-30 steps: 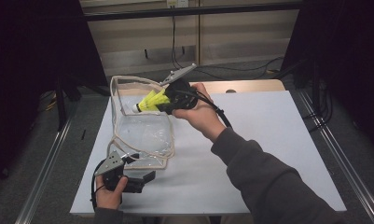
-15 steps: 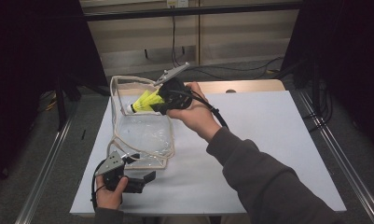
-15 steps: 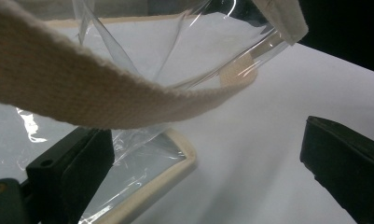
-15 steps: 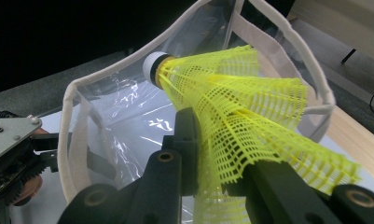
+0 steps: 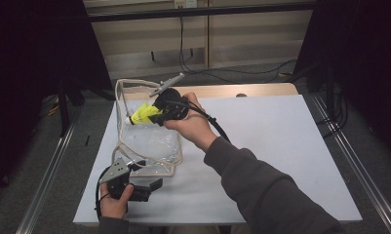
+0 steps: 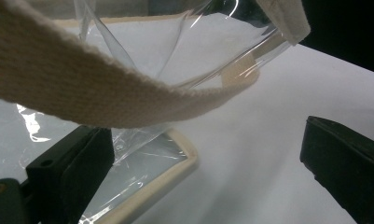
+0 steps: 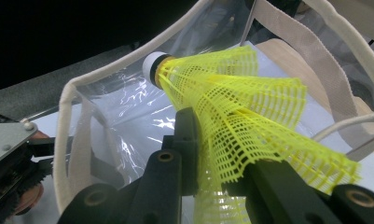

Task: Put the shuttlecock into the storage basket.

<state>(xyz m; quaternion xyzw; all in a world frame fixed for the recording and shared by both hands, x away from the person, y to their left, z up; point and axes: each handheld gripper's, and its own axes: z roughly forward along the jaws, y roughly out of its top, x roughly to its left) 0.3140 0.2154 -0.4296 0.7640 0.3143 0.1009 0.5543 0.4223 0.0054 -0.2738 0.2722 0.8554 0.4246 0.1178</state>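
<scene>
With the yellow shuttlecock clenched in our right gripper, we had edged it toward nine o'clock over the clear bag, whose near edge lay loose between our left gripper's open jaws.

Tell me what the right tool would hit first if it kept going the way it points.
Probably the inside of the clear bag. The right tool, shut on the yellow shuttlecock, aims into the bag's open mouth, cork end first; depth is unclear, so which wall comes first is uncertain.

A white table stands on grey floor (dark surroundings, cables behind).
</scene>
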